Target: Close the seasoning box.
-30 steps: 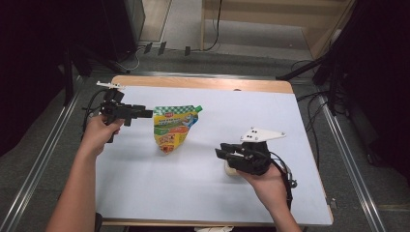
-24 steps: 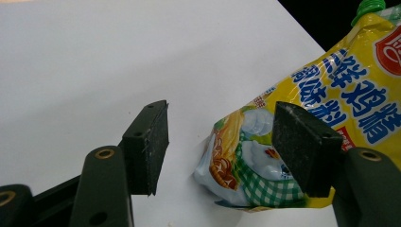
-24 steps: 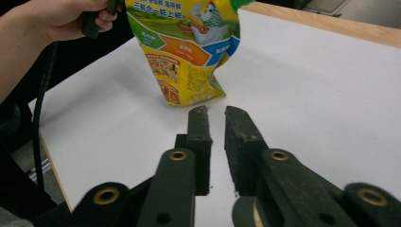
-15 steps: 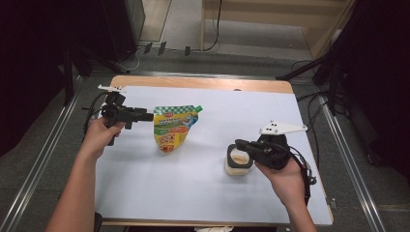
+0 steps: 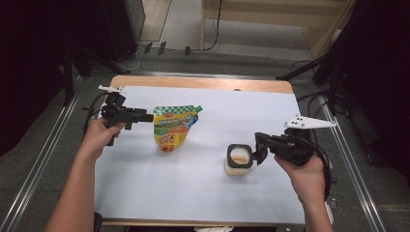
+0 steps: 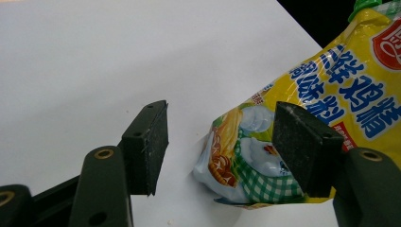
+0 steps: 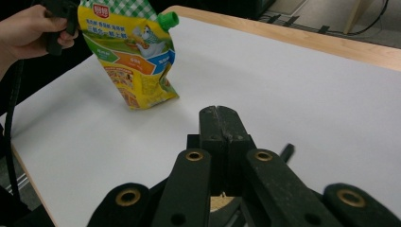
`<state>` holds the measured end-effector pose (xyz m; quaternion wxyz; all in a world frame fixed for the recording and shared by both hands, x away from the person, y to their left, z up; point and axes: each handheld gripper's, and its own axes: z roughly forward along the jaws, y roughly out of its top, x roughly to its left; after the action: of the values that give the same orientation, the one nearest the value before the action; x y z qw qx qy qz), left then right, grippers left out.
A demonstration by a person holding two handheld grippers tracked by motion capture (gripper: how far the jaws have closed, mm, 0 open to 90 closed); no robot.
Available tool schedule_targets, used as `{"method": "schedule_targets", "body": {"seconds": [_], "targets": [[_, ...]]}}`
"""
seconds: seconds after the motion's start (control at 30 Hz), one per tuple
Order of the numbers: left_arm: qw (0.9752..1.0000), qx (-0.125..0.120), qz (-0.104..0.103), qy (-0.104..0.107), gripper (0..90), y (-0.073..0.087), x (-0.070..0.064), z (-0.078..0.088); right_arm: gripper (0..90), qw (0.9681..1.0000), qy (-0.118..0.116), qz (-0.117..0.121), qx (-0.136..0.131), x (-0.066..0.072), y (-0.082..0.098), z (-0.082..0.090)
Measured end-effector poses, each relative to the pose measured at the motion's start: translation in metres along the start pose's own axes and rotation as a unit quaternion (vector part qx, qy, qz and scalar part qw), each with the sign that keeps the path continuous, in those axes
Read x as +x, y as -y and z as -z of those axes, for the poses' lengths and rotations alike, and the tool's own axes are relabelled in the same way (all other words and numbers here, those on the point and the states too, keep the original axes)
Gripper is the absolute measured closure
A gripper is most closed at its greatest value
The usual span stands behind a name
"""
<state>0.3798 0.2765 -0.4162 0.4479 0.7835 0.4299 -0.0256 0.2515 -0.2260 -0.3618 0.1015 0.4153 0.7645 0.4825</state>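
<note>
Table: a white sheet (image 5: 193,193) covered most of a wooden tabletop (image 5: 203,83), with a strip of bare wood showing along the far edge.

Pouch: a yellow and green spouted pouch (image 5: 173,126) lay on the white sheet, left of center, green cap (image 5: 198,108) pointing to the far right. In the right gripper view the same pouch (image 7: 132,56) looked propped up a bit, cap (image 7: 168,20) at the top right.

Left gripper: the left gripper (image 5: 145,117) was held low, just left of the pouch, pointing at its top left corner. In the left gripper view the jaws were spread wide, one pad (image 6: 147,144) over bare sheet and the other pad (image 6: 302,146) in front of the pouch (image 6: 331,90). Not squeezing anything, as far as I could see.

Jar: a small open jar (image 5: 239,159) with a dark rim and something pale and tan inside stood upright on the sheet, right of center, well apart from the pouch.

Right gripper: the right gripper (image 5: 258,147) sat just right of the jar, tip right up against the rim. In the right gripper view (image 7: 220,127) the jaws were pressed together with no gap, and it looked like they were clenched on the jar's rim, with a bit of the tan stuff visible underneath.

Hands: left hand (image 5: 96,135) wrapped around its handle, right hand (image 5: 302,171) under its gripper.
</note>
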Motion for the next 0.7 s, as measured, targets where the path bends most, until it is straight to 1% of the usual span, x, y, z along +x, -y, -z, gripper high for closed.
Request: {"method": "schedule_targets", "body": {"seconds": [0.13, 0.23, 0.4, 0.47, 0.57, 0.7], "targets": [[1.0000, -0.003, 0.003, 0.000, 37.5, 0.000, 0.001, 0.001, 90.0, 0.9998, 0.013, -0.007, -0.010, -0.009, 0.000, 0.009], [1.0000, -0.003, 0.001, 0.000, 37.5, 0.000, 0.001, 0.001, 90.0, 0.9995, 0.027, -0.009, -0.011, -0.014, 0.002, 0.012], [1.0000, -0.005, 0.000, 0.000, 37.4, 0.001, 0.001, 0.002, 90.0, 0.9986, 0.048, -0.020, -0.013, -0.027, 0.006, 0.017], [1.0000, -0.005, 0.001, -0.001, 37.4, 0.001, 0.002, 0.002, 90.0, 0.9983, 0.050, -0.028, -0.011, -0.033, 0.009, 0.015], [1.0000, -0.003, 0.001, 0.000, 37.3, 0.001, 0.002, 0.002, 90.0, 0.9981, 0.048, -0.039, 0.002, -0.039, 0.016, 0.006], [1.0000, -0.002, 0.000, -0.001, 37.2, 0.001, 0.001, 0.002, 90.0, 0.9982, 0.034, -0.047, 0.016, -0.040, 0.022, -0.006]]}}
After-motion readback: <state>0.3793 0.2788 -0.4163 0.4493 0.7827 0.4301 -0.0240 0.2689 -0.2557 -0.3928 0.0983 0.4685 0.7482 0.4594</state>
